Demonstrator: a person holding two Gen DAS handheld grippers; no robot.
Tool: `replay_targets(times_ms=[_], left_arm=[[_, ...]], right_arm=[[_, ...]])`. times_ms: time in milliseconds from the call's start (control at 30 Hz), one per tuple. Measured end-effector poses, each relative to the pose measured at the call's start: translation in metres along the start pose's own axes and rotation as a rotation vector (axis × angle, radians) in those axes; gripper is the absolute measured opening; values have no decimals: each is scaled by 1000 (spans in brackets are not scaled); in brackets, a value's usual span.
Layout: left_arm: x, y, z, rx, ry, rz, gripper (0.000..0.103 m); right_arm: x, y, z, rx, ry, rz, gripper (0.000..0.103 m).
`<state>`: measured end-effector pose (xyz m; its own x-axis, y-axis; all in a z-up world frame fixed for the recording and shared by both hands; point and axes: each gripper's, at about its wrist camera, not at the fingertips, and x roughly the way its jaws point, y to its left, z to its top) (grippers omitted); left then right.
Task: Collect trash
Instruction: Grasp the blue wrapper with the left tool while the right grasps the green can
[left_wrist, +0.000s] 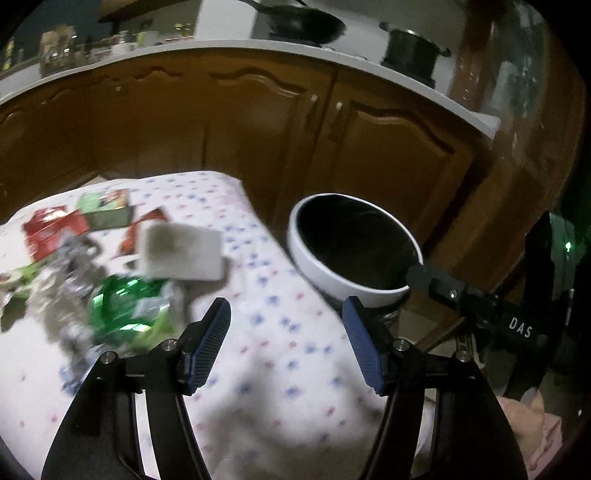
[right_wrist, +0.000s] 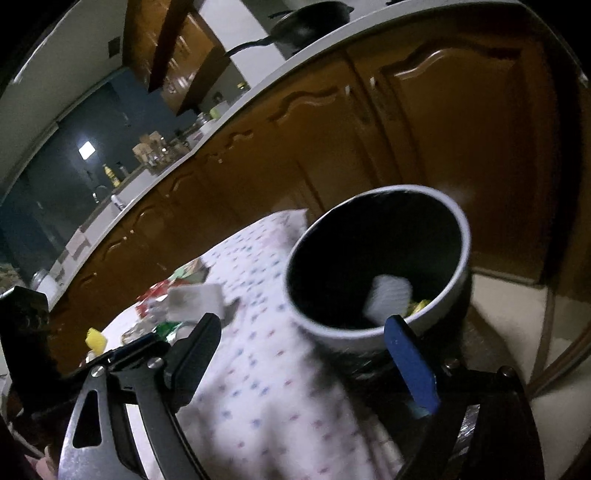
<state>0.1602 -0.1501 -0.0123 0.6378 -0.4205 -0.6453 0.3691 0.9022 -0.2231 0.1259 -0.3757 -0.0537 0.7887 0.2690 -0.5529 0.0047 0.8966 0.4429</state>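
A round trash bin (left_wrist: 332, 273) with a white rim and dark inside stands beside the table's right edge; it also shows in the right wrist view (right_wrist: 373, 339). A white piece (right_wrist: 388, 297) and something yellow-green (right_wrist: 417, 306) lie inside it. On the flowered tablecloth (left_wrist: 280, 332) lie a white box (left_wrist: 181, 254), a green shiny wrapper (left_wrist: 125, 306), crumpled foil (left_wrist: 70, 295) and red and green packets (left_wrist: 55, 229). My left gripper (left_wrist: 286, 325) is open and empty over the cloth. My right gripper (right_wrist: 303, 339) is open and empty just in front of the bin.
Brown kitchen cabinets (left_wrist: 258, 122) run behind the table under a white counter (left_wrist: 221, 50) with a black pan (left_wrist: 303, 22) and a pot (left_wrist: 410, 48). The right gripper's body (left_wrist: 480, 306) reaches in beside the bin. A yellow item (right_wrist: 96, 338) lies at the table's left.
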Motion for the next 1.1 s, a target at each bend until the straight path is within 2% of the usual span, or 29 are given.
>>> replay_targets(times_ms=[233, 533, 900, 967, 1033, 1100], left_arm=[[-30, 42, -18, -71, -25, 46, 64], [-51, 85, -38, -135, -30, 98, 64], [-51, 123, -48, -184, 6, 169, 64], [-46, 128, -48, -193, 26, 168, 64], [-40, 133, -48, -194, 43, 172, 64], [-34, 136, -48, -197, 57, 175, 64]], right_arm=[[18, 30, -23, -23, 63, 50, 92], [38, 69, -43, -77, 118, 90, 92], [62, 104, -47, -125, 156, 112, 90], [70, 110, -47, -129, 168, 116, 85], [79, 116, -46, -132, 182, 119, 72], [93, 121, -45, -126, 205, 127, 64]])
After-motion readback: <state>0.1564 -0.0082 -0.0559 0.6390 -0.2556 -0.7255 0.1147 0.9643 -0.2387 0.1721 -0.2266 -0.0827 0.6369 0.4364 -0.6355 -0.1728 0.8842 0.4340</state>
